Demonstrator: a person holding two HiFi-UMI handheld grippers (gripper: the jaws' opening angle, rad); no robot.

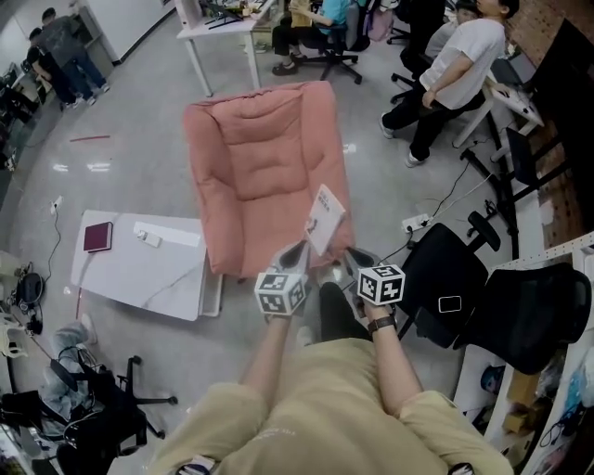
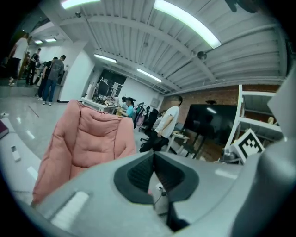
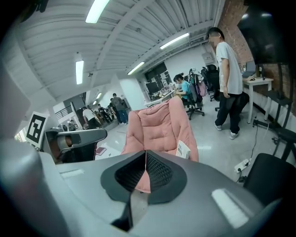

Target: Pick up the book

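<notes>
A white book (image 1: 325,219) leans upright on the right arm of the pink padded chair (image 1: 264,167). In the right gripper view the book (image 3: 183,149) shows against the chair's right side, beyond my jaws. My left gripper (image 1: 295,256) hovers just below and left of the book, jaws shut and empty (image 2: 154,159). Just right of the book's lower edge my right gripper (image 1: 356,262) hovers, also shut with nothing between its pads (image 3: 145,161). Neither touches the book.
A low white table (image 1: 148,274) on the left carries a maroon notebook (image 1: 97,237). Black office chairs (image 1: 445,288) stand close on the right, with a power strip (image 1: 415,223) and cables on the floor. People sit at desks (image 1: 223,28) behind the pink chair.
</notes>
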